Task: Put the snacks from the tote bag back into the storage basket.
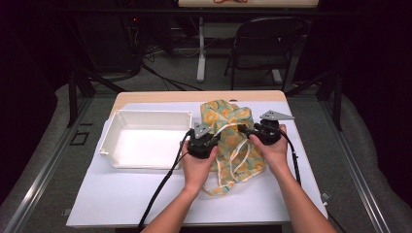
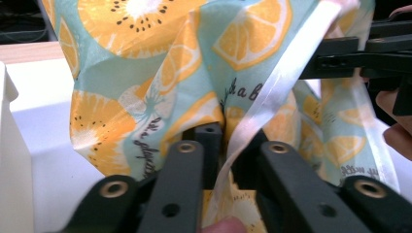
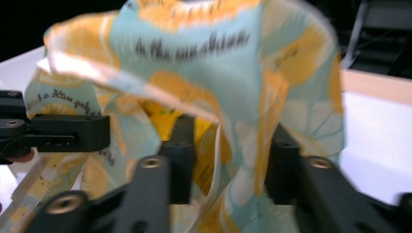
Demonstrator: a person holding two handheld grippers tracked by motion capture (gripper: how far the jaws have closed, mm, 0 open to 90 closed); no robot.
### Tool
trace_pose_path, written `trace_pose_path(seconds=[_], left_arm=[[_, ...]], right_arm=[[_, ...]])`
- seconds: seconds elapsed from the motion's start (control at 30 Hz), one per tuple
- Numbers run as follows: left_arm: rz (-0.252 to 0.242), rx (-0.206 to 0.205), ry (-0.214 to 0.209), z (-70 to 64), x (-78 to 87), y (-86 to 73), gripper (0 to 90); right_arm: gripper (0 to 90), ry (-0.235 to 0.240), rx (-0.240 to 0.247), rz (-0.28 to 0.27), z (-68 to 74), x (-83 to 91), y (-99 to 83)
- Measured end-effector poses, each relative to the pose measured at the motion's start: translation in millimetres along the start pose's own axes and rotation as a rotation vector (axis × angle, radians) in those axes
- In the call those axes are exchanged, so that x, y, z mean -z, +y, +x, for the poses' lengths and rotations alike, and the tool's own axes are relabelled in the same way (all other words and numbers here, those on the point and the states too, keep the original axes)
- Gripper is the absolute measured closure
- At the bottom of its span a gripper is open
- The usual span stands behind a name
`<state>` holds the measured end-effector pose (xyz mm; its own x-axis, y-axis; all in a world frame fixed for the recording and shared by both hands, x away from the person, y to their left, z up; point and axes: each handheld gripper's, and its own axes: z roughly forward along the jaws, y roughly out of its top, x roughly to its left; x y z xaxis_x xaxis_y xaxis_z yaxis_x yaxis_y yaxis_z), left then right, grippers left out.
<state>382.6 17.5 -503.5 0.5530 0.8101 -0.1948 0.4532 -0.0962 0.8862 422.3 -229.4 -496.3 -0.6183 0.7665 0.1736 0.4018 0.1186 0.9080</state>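
Forearms enter from bottom edge, both hands over desk [image 1: 145, 204]. Left gripper [image 1: 204, 141] grasps pale ribbon edge of orange-print cloth [image 1: 233, 131], fingers [image 2: 214, 145] nearly closed on it. Right gripper [image 1: 260, 130] grips same cloth opposite; in right gripper view, fabric bunches between its fingers [image 3: 182, 145], though blur hides exact contact. Cloth partly lifted between grippers, remainder heaped on desk. White tray [image 1: 111, 145] just left of left gripper, so left hand nearer. Likely next move: carry cloth leftward.
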Motion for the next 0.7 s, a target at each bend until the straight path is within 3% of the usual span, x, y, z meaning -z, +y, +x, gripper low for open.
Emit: trace_pose_path(seconds=[0.1, 0.23, 0.47, 0.57, 0.7], left_arm=[[0.003, 0.011, -0.011, 3.1, 0.9, 2.6, 88.1], [0.01, 0.039, -0.006, 11.5, 1.1, 6.6, 88.7], [0.013, 0.113, 0.014, 27.1, -0.5, 11.5, 88.6], [0.058, 0.123, 0.023, 27.6, -8.3, 8.8, 88.6], [0.114, 0.086, 0.066, 23.2, -19.5, 0.8, 88.7]], right_arm=[[48.1, -0.007, 0.013, -0.04, 1.4, 5.3, 2.1], [44.2, 0.002, 0.036, -0.102, 3.8, 11.8, 6.4], [80.3, -0.013, 0.04, -0.098, 4.8, 6.0, 6.1], [85.2, -0.022, 0.02, -0.08, 2.7, 1.0, 5.3], [86.3, -0.037, -0.017, -0.055, -1.8, -6.9, 1.7]])
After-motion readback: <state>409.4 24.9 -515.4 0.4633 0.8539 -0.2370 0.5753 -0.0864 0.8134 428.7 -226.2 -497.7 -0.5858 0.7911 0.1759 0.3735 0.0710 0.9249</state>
